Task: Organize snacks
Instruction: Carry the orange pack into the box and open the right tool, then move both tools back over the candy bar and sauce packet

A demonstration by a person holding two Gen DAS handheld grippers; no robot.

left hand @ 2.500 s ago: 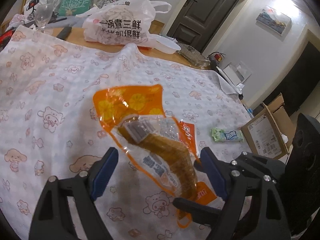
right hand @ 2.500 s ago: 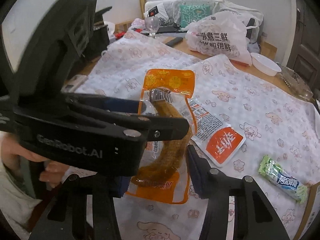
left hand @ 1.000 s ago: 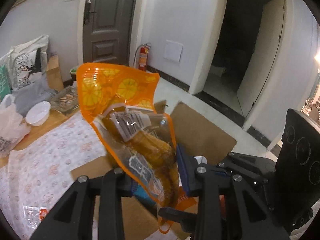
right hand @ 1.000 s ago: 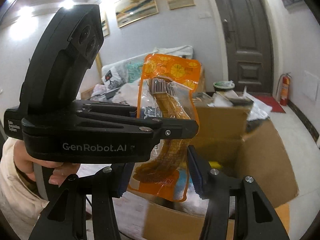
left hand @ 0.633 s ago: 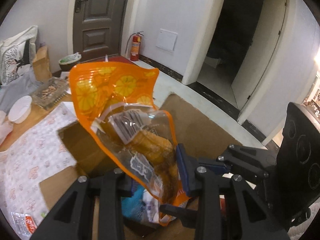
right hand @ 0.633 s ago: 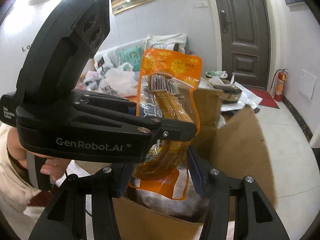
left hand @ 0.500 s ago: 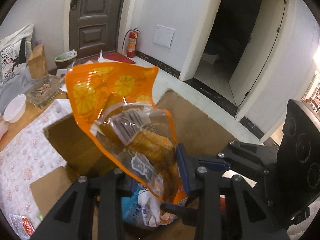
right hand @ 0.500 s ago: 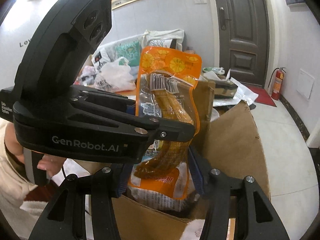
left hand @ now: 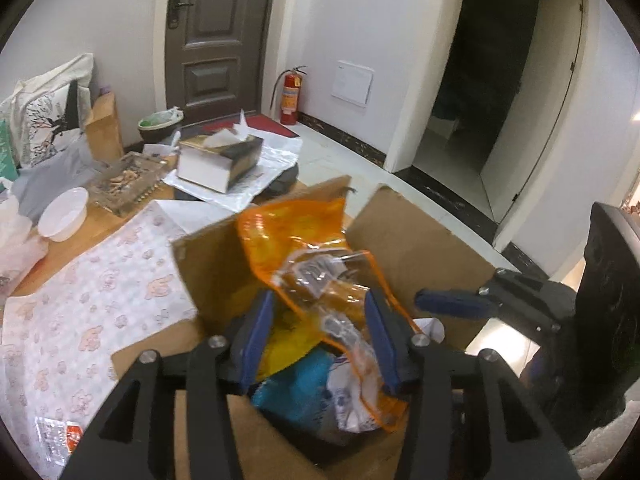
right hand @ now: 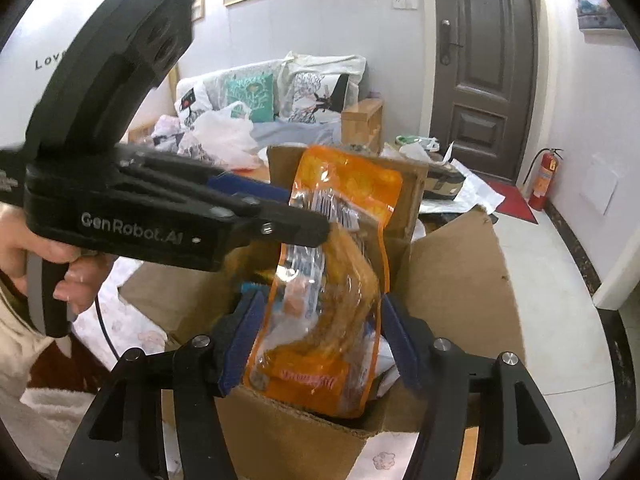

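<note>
An orange snack pack [left hand: 320, 276] with a brown stick inside hangs blurred over an open cardboard box [left hand: 420, 248]. Its lower end is down among the packs in the box. My left gripper [left hand: 318, 340] has its jaws opening, the pack loose between the blue pads. In the right wrist view the same pack [right hand: 332, 308] stands between the pads of my right gripper [right hand: 318, 344], whose jaws are also opening over the box [right hand: 452, 280]. The left gripper [right hand: 296, 212] reaches in from the left, above the pack.
Blue and yellow packs [left hand: 296, 388] lie inside the box. Left of it is the table with a bear-print cloth [left hand: 80, 300], a small red and white packet [left hand: 56, 436], a white bowl [left hand: 64, 208] and a tissue box [left hand: 220, 160]. A hand [right hand: 60, 256] holds the left gripper.
Both grippers have widened their jaws. The orange pack has slipped lower between them and tipped into the box. The left gripper has come down closer to the box.
</note>
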